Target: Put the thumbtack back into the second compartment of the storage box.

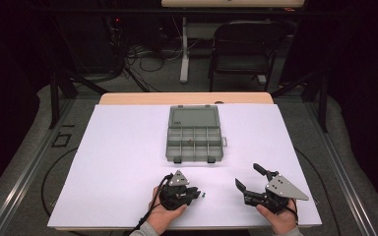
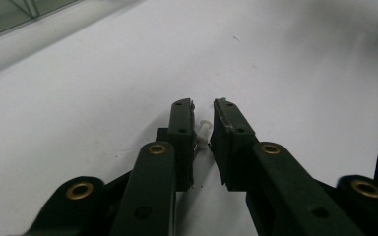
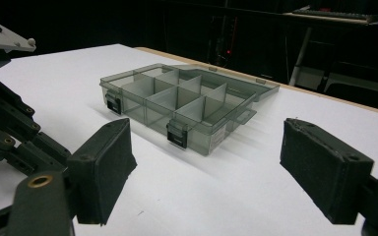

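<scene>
Two grippers: the left gripper (image 1: 197, 193) and the right gripper (image 1: 248, 177) sit at the near edge of the table, each held in a hand rising from six o'clock in the high view.
Surface: a white sheet (image 1: 128, 147) covers the table (image 1: 187, 98), whose wooden edge shows at twelve o'clock.
Room: dark, with a folding chair (image 1: 243, 46), a desk leg and tangled cables (image 1: 147, 61) on grey floor beyond the table.
Organizer box: a smoky plastic organizer box (image 1: 195, 133) lies open at the sheet's centre, lid back toward twelve o'clock, latches facing six.
Small part: a small white plastic piece (image 2: 203, 132) lies between the left gripper's pads, on or just above the sheet.
Left fingers: drawn close about the white piece, a slim gap remaining; whether both pads press it cannot be told.
Right fingers: released, jaws spread wide, nothing between them.
High view: a tiny speck (image 1: 204, 194) marks the part at the left gripper's tip.
Left gripper view: the part's pale peg shape is plain.
Right gripper view: the box's dividers (image 3: 177, 93) stand clear, with the left gripper (image 3: 5, 113) at nine o'clock.
</scene>
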Tool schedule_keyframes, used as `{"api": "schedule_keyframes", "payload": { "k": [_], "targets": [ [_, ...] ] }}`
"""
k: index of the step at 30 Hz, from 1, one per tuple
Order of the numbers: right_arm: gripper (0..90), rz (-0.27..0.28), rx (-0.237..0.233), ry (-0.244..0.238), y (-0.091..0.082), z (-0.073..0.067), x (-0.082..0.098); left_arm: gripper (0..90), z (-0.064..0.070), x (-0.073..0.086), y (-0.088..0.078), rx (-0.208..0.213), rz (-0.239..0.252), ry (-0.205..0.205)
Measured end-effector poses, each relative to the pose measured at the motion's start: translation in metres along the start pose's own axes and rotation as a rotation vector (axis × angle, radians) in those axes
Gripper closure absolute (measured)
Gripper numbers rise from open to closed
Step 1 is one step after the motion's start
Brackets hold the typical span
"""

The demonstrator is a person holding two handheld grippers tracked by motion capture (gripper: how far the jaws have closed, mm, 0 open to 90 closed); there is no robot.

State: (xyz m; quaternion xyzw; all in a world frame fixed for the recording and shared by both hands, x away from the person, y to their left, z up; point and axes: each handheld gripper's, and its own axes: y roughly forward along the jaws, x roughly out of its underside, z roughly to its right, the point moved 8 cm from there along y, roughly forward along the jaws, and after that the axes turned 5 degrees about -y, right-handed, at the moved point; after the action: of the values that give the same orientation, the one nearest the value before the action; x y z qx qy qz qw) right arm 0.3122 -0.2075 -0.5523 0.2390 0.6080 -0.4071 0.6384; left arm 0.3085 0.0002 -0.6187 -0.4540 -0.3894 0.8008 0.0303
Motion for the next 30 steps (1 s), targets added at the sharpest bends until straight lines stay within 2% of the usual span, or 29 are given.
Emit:
{"api": "schedule_keyframes", "payload": {
  "k": [9,16,24,25,30],
  "targets": [
    [19.6,0.0,-0.001,-0.002,0.0002,-0.0005,0.0,82.9,-0.0006,0.0006,-0.0002,-0.006,0.001,0.011],
    [19.7,0.001,-0.001,-0.001,0.0003,-0.0003,0.0,83.3,-0.0005,0.0004,-0.0002,0.007,0.005,-0.012],
    [19.7,0.0,-0.001,-0.001,0.0002,-0.0004,0.0001,83.5,-0.0018,-0.0004,-0.0013,0.004,0.008,-0.009],
    [19.7,0.001,-0.001,-0.001,0.0002,-0.0006,0.0,83.5,-0.0016,-0.0009,-0.0015,0.005,0.015,-0.021],
    [19.7,0.0,-0.001,-0.001,0.0002,-0.0005,0.0,83.5,-0.0023,-0.003,-0.0055,0.009,0.02,-0.024]
  ]
}}
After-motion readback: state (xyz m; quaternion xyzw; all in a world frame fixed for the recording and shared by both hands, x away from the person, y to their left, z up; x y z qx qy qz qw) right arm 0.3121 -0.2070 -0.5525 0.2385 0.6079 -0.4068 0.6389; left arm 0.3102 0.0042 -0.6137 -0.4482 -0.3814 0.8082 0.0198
